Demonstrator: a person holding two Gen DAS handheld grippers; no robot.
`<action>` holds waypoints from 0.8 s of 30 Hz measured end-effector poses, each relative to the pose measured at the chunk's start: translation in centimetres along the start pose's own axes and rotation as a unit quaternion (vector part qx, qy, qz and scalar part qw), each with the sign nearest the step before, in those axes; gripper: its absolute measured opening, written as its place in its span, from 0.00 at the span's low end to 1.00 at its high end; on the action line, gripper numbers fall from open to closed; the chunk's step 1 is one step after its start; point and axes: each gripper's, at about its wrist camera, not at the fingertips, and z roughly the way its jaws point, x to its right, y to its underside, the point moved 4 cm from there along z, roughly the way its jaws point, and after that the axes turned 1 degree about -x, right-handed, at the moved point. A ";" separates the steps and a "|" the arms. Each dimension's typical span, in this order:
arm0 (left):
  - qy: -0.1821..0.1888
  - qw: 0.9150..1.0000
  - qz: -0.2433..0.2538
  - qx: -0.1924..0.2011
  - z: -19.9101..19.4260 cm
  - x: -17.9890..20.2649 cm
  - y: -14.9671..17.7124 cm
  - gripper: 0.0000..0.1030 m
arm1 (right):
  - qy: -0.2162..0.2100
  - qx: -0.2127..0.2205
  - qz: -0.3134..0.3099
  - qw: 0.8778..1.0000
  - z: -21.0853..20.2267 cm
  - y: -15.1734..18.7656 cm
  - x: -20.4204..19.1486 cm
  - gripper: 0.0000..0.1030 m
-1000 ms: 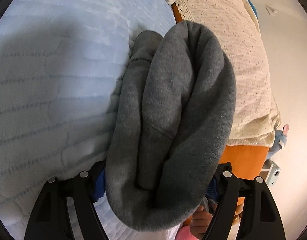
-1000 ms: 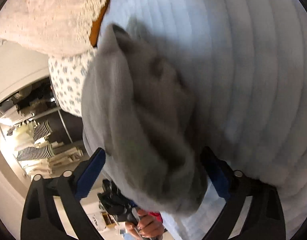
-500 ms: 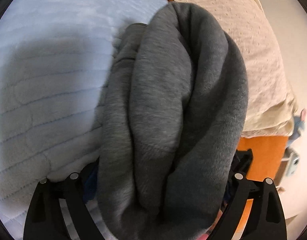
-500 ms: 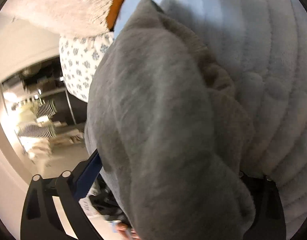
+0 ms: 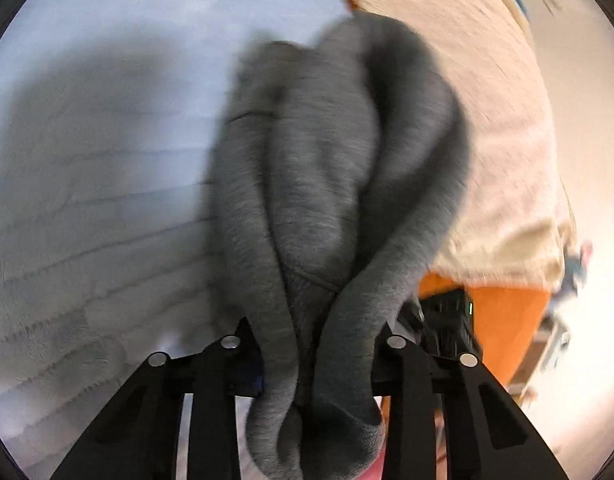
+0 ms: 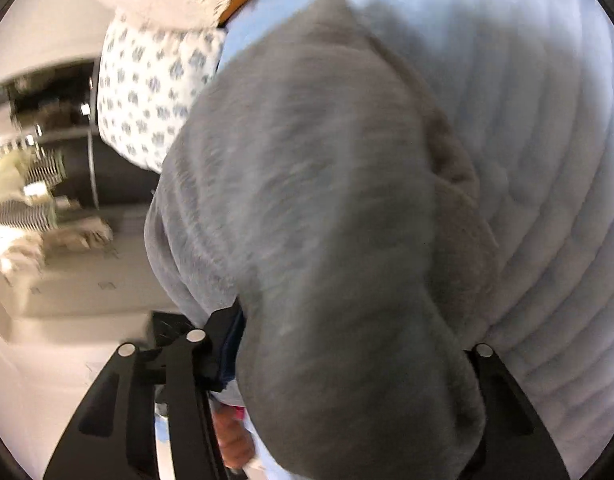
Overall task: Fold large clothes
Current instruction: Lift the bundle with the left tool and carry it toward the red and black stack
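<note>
So the grey fleece garment (image 5: 339, 184) looks already bunched into a thick multi-layer bundle, held up over the pale blue quilted bedspread (image 5: 87, 200). My guess is most of the folding is done and what's left is setting it down flat and tidying it, but both views are smeared with motion blur, so I can't tell how neat the fold really is or how many layers there are.

Left gripper (image 5: 311, 360): its jaws sit at a moderate width with the near end of the bundle squeezed between them. You can see the folds pinch together right at the jaws and a lump of fabric hangs out on the near side, so it's clamped on the garment.

Right gripper (image 6: 343, 344): the fleece (image 6: 327, 220) covers almost the whole gap, and the right-hand finger is mostly buried under it. It looks like it's gripping the cloth with the jaws fairly wide around a fat wad, but I can't see the contact itself.

Far off there's a cream lacy blanket (image 5: 487, 140) on the right in the left view, and a floral pillow (image 6: 151, 84) on the far left in the right view.
</note>
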 end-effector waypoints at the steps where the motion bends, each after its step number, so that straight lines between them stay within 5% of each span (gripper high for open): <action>1: 0.006 1.000 0.010 -0.001 -0.4 0.8 -0.2 0.33 | 0.003 -0.006 0.000 1.000 -0.3 -0.2 -0.7 0.47; 12: 0.025 0.998 0.039 0.032 -6.1 5.9 -0.9 0.33 | -0.035 0.009 -0.026 0.999 -2.4 1.6 -5.2 0.45; 24: 0.039 0.990 0.105 0.081 -16.3 8.4 3.7 0.33 | -0.050 0.022 -0.123 0.991 -5.6 7.3 -12.0 0.45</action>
